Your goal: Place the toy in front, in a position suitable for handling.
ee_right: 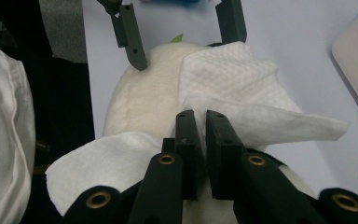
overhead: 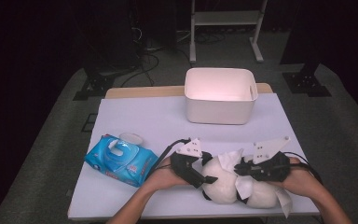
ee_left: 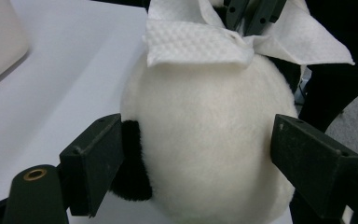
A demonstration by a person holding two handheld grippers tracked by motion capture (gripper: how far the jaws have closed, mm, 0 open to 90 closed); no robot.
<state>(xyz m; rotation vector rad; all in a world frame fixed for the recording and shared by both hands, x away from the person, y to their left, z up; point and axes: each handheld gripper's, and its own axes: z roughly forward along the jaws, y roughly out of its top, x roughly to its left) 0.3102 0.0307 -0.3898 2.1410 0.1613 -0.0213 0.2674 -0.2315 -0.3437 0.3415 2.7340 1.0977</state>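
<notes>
Left of both grippers, on the tabletop (overhead: pixel 168 122): blue wipes pack (overhead: pixel 120 159), lid flipped open, no jaws near it, so one wipe looks already pulled. Left gripper (overhead: pixel 204 178) next: jaws spread wide either side of the plush toy's (overhead: pixel 223 186) round white head, black ear just inside one jaw; pads look clear of the fur in the left gripper view, so it brackets the toy w/o squeezing. Toy lies on the near edge of the tabletop, between the two grippers. Right gripper (ee_right: pixel 201 140): jaws pressed together, pinching the white wipe (ee_right: pixel 228 91), which drapes over the top of the toy just ahead of them. White bin (overhead: pixel 220 95) sits well beyond both sets of jaws, nothing visible inside.

Progress, my read: wipe fetched and on the toy, wiping underway, approx mid-task. Left to do: finish rubbing the fur, then prob drop the wipe in the bin; can't tell how much of the toy is cleaned.
</notes>
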